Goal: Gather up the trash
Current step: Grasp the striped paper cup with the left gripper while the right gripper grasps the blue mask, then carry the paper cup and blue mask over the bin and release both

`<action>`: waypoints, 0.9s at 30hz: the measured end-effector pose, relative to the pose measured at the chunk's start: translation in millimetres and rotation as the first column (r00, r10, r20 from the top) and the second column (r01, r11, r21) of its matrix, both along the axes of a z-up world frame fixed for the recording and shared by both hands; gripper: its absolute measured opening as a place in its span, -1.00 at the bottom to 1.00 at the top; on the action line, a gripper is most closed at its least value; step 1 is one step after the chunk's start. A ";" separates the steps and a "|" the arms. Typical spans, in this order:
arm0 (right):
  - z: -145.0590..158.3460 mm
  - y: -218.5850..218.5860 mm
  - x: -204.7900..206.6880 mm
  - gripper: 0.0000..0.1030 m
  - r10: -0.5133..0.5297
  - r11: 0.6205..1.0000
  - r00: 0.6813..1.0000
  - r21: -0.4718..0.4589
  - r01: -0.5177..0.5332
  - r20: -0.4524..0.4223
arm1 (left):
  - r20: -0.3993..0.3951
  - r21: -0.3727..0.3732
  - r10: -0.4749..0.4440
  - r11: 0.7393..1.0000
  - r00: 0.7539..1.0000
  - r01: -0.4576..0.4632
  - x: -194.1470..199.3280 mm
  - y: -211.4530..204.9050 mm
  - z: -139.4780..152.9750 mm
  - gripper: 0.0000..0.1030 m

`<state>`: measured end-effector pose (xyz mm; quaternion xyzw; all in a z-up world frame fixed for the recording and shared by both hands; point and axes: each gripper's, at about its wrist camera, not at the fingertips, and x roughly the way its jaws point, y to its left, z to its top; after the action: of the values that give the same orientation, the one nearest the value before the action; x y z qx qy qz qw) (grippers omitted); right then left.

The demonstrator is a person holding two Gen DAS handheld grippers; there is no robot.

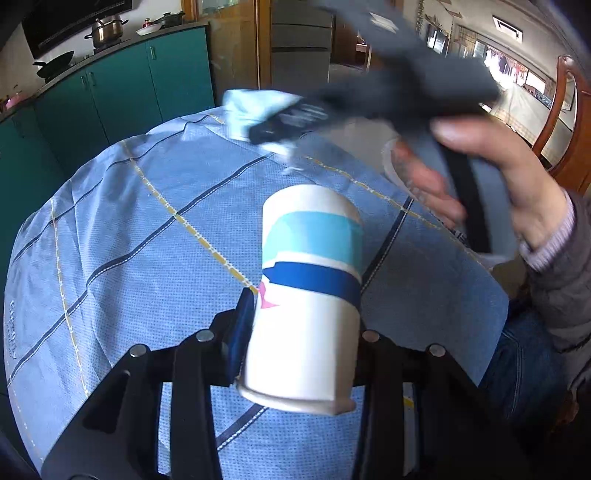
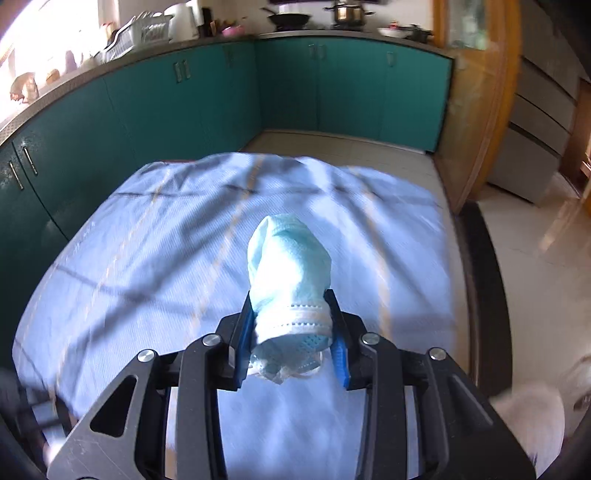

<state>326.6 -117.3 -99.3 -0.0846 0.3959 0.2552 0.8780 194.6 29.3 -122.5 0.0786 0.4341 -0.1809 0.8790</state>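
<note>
Left gripper (image 1: 303,325) clamped on a white paper cup (image 1: 308,291) with light-blue and dark-blue bands and a small pink mark, held between the two fingers, rim toward the camera and closed base pointing forward and slightly up. Blue pad of the left-side finger (image 1: 242,332) pressed flat against the cup wall; opposite finger hidden behind the cup. Beneath the fingers, a table under a blue checked tablecloth (image 1: 129,229) with dark and yellow lines.

Ahead of the left fingers and to their right, the right gripper (image 1: 284,123), blurred, gripped by the person's right hand (image 1: 491,177), with a pale blue bundle at its tip.

Right gripper (image 2: 291,332) closed narrowly around a crumpled light-blue face mask (image 2: 288,280), pinched between both blue pads, bulk of the mask bulging forward past the fingertips, white edging and ear loops hanging back toward the camera. Same tablecloth (image 2: 147,258) below the fingers, blurred.

Beyond the fingers, teal kitchen cabinets (image 2: 184,110) along the far wall, counter above carrying a steel pot (image 2: 347,13) and a black wok (image 2: 286,18).
</note>
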 end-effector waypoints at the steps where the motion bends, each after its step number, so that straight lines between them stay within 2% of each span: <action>1: -2.2 -10.7 -8.8 -0.30 -0.020 1.000 1.000 -0.007 0.020 0.013 | 0.001 -0.004 0.003 1.000 1.000 -0.003 -2.0 -0.7 1.9 -0.25; 7: -20.7 -55.8 -46.9 -0.30 -0.103 0.994 0.994 -0.024 0.104 0.032 | 0.033 -0.040 0.062 0.997 0.998 -0.060 -3.5 14.9 12.9 -0.25; 13: -19.7 -82.7 -65.1 -0.30 -0.146 0.988 0.989 0.055 0.145 0.014 | 0.092 -0.072 0.131 0.990 0.987 -0.125 -7.8 28.4 29.2 -0.25; 17: -11.7 -81.1 -75.8 -0.30 -0.140 0.987 0.990 0.085 0.137 0.033 | 0.119 -0.089 0.158 0.985 0.980 -0.148 -5.4 31.9 34.7 -0.25; 20: -6.0 -75.9 -84.7 -0.30 -0.119 0.989 0.991 0.097 0.114 0.052 | 0.149 -0.085 0.194 0.979 0.969 -0.183 -3.3 31.3 38.1 -0.25; 23: -0.5 -73.4 -91.7 -0.30 -0.112 0.990 0.990 0.097 0.104 0.080 | 0.194 -0.071 0.252 0.968 0.948 -0.243 -0.5 28.8 44.6 -0.25; 27: 7.0 -85.4 -95.5 -0.30 -0.165 0.983 0.979 0.100 0.153 0.122 | 0.264 -0.053 0.314 0.949 0.912 -0.311 1.8 19.7 55.8 -0.25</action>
<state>231.1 -202.7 -92.3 -0.0295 0.3314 0.1957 0.9225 196.4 49.0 -66.8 0.0277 0.3169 -0.0278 0.9477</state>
